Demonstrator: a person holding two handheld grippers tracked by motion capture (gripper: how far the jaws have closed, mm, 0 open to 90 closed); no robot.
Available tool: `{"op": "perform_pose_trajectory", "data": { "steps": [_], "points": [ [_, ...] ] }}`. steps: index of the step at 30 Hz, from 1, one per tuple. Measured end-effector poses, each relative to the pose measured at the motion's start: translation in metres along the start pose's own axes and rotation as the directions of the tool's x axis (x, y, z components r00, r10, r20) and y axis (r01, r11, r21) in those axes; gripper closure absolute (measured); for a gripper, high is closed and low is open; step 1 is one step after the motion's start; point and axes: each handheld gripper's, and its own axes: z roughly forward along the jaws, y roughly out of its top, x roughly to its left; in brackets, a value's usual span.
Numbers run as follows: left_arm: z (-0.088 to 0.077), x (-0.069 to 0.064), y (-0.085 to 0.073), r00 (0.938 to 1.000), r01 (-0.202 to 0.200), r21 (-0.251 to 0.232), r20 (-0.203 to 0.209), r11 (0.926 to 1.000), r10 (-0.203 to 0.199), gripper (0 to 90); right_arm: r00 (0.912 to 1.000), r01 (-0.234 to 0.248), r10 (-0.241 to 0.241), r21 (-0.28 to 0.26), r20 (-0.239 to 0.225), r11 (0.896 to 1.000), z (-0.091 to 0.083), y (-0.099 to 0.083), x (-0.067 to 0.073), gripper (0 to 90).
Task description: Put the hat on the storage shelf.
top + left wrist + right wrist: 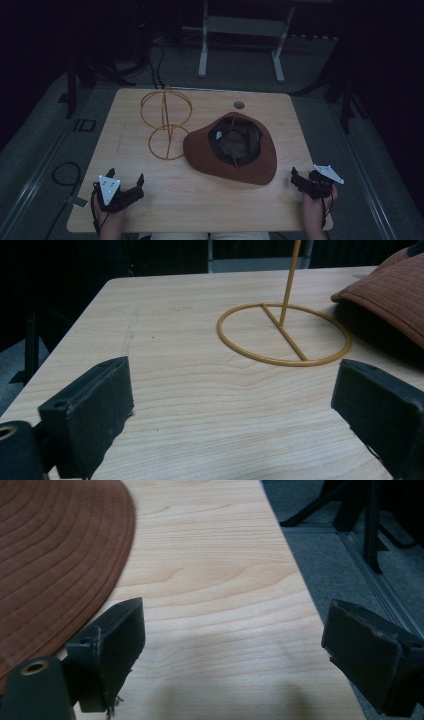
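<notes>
A brown wide-brimmed hat [230, 150] lies upside down at the right middle of the wooden table [200, 200], its dark lining facing up. To its left stands a yellow wire hat stand [165, 125] with a round base ring [283, 333]. My left gripper [126, 177] rests near the front left corner, open with nothing between its jaws [235, 405]; the stand's base and the hat's brim [395, 295] lie ahead of it. My right gripper [301, 178] sits at the front right edge, open and empty [235, 650], just right of the hat's brim [55, 555].
A round cable hole [239, 105] sits near the table's back edge. The table's right edge [305, 595] runs just under my right gripper's outer jaw. Behind the table stands a white metal frame [240, 30] on grey carpet. Cables [65, 172] lie on the floor at the left.
</notes>
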Motion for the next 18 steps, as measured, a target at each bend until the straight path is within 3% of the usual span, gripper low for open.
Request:
{"op": "perform_pose_trajectory", "data": {
  "steps": [4, 10, 14, 18],
  "points": [
    [0.000, -0.002, 0.001, 0.9998, -0.009, 0.019, 0.017, 0.9998, 0.009, 3.6, 0.9993, 0.034, -0.034, 0.002, -0.015, 0.999, 0.000, 0.000, 0.002, 10.2],
    [0.002, -0.003, 0.001, 0.9993, -0.009, 0.058, 0.037, 0.9983, 0.007, 3.8, 0.9997, 0.014, -0.013, 0.011, -0.022, 1.000, 0.000, 0.000, 0.000, 10.2],
    [0.001, -0.005, 0.003, 0.9950, 0.038, 0.081, 0.089, 0.9960, -0.045, 4.3, 0.9990, 0.044, -0.044, 0.053, -0.006, 0.998, -0.002, 0.002, 0.002, 10.2],
    [0.000, -0.007, 0.005, 0.9915, 0.034, 0.110, 0.121, 0.9933, -0.047, 4.3, 0.9965, 0.063, -0.059, 0.073, -0.059, 0.995, -0.009, 0.011, 0.009, 10.2]
  ]
}}
